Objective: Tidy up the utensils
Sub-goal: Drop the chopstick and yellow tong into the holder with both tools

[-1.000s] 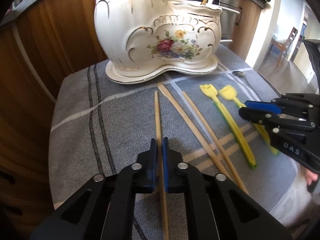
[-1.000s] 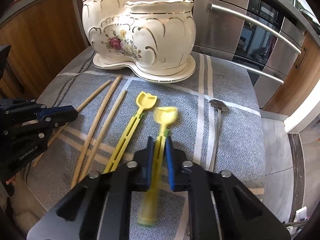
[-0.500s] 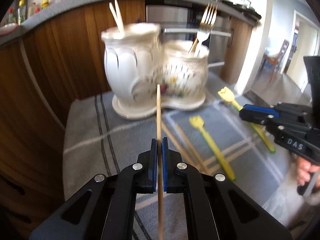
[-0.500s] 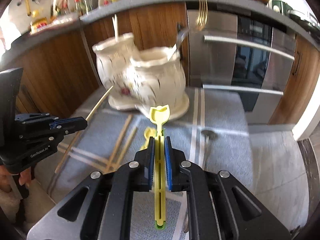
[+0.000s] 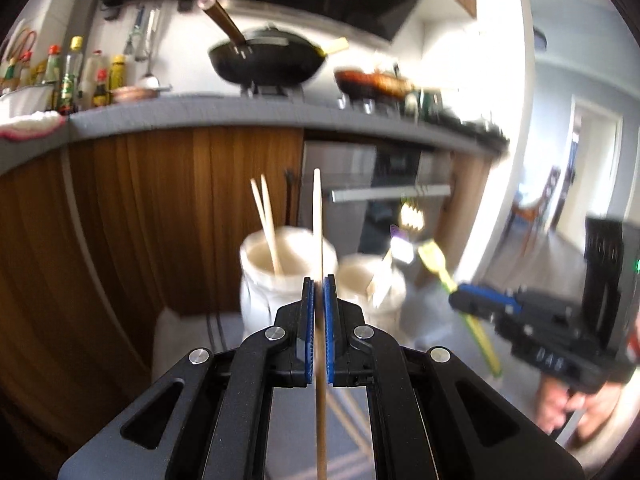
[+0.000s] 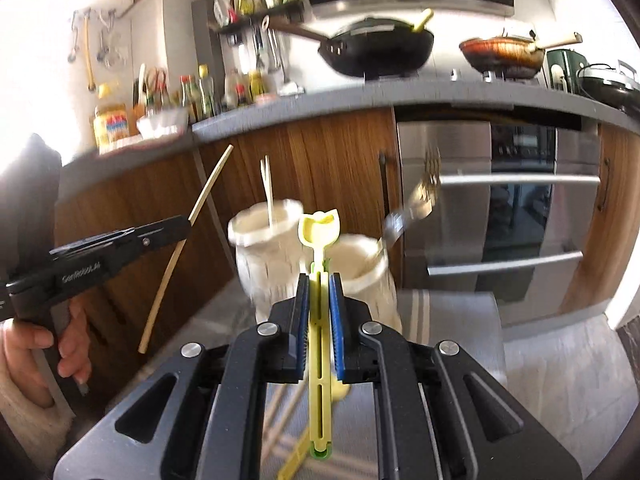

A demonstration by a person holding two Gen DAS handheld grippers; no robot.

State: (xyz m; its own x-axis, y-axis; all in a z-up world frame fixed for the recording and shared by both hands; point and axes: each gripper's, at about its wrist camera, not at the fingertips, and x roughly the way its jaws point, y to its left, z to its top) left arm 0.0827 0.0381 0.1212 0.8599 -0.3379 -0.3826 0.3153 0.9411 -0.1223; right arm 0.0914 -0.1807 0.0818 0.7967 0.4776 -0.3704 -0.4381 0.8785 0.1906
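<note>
We have the left gripper (image 5: 319, 280) clamped on a wooden chopstick (image 5: 318, 216), pinched partway up so the longer end stands above the blue pads. The right gripper (image 6: 319, 280) is closed on a yellow plastic utensil (image 6: 319, 232), gripped on its slotted handle with the tulip-shaped head pointing forward. Both pieces look light and stiff; we judge the chopstick smooth and thin enough to pivot in the pads, so a hold near the middle suits it, while the flat handle of the plastic one should sit steadier. Ahead stands the white ceramic holder (image 6: 276, 240), fragile-looking, its two cups already holding chopsticks and a fork (image 6: 428, 192). Below lies a grey striped cloth (image 6: 460, 308) with more utensils; beyond are wooden cabinets (image 6: 340, 160), an oven and a counter (image 6: 340, 100) with pans.
</note>
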